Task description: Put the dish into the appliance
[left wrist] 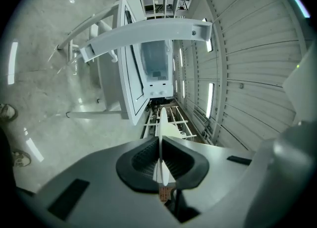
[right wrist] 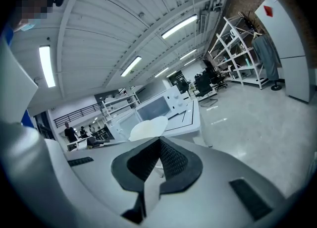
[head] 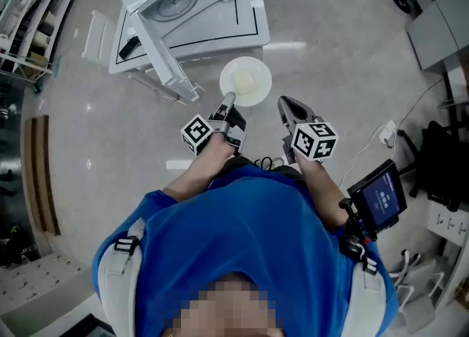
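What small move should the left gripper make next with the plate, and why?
Probably carry the plate toward the open cavity of the microwave. The left gripper is shut on the plate's rim, the door stands open, and the plate hangs outside the microwave. The right gripper is shut and empty.

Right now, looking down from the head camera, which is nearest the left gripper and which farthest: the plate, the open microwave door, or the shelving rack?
1. Plate: clamped by its rim in the left gripper, just ahead of it.
2. Open microwave door: up and to the left, its near end close by.
3. Shelving rack: far off in the top left corner.
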The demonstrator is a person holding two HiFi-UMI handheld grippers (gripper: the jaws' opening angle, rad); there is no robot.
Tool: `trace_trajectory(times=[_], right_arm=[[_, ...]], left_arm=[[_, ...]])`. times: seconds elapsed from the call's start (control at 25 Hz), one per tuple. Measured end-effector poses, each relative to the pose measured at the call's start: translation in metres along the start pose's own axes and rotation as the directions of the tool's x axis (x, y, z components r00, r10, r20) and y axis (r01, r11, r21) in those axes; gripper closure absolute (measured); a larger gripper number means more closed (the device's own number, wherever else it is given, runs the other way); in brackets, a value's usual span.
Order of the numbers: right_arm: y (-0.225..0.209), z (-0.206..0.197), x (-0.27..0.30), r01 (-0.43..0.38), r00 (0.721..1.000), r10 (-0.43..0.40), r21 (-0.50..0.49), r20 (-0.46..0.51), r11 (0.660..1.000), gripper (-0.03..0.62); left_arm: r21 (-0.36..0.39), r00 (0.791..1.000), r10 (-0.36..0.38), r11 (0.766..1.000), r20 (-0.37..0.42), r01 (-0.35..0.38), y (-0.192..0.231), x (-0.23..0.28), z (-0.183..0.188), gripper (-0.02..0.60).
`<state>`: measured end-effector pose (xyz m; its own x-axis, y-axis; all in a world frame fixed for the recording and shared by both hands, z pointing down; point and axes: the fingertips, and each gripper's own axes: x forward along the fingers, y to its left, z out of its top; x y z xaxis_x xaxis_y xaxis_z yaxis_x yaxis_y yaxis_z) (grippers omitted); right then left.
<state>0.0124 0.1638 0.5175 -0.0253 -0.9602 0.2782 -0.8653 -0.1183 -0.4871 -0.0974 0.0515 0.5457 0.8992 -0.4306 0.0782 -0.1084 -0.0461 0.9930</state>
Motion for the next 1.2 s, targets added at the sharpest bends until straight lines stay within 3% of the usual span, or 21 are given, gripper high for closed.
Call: trace_trajectory(times=[0.32,0.68,0.92,1.2], right_arm=[[-0.014,0.015,0.008,-0.071,0.997,0.071,-0.014,-0.025,0.997,0.592],[-0.008,0.015,0.01,-0.098,0.995,0.097,-0.037,-0.039,0.994,0.592],[-0.051,0.052,0.061,-0.115,0.991,0.112,-0.041,-0.076,0.992,0.592],[-0.065,0.08,0.106,-0.144,0.985,0.138,-0.059,-0.102,0.988,0.592]], left_arm=[[0.011,0.997,0.031,0.999,0.074,-0.032,-0.003,0.008,-0.002,0.567],[-0.005,0.993,0.008,1.0,0.116,-0.007,-0.005,0.007,-0.003,0.568],[-0.025,0.988,0.025,0.999,0.151,-0.021,-0.002,0.076,0.018,0.567],[-0.041,0.98,0.032,0.999,0.195,-0.025,-0.002,0.113,0.043,0.567]])
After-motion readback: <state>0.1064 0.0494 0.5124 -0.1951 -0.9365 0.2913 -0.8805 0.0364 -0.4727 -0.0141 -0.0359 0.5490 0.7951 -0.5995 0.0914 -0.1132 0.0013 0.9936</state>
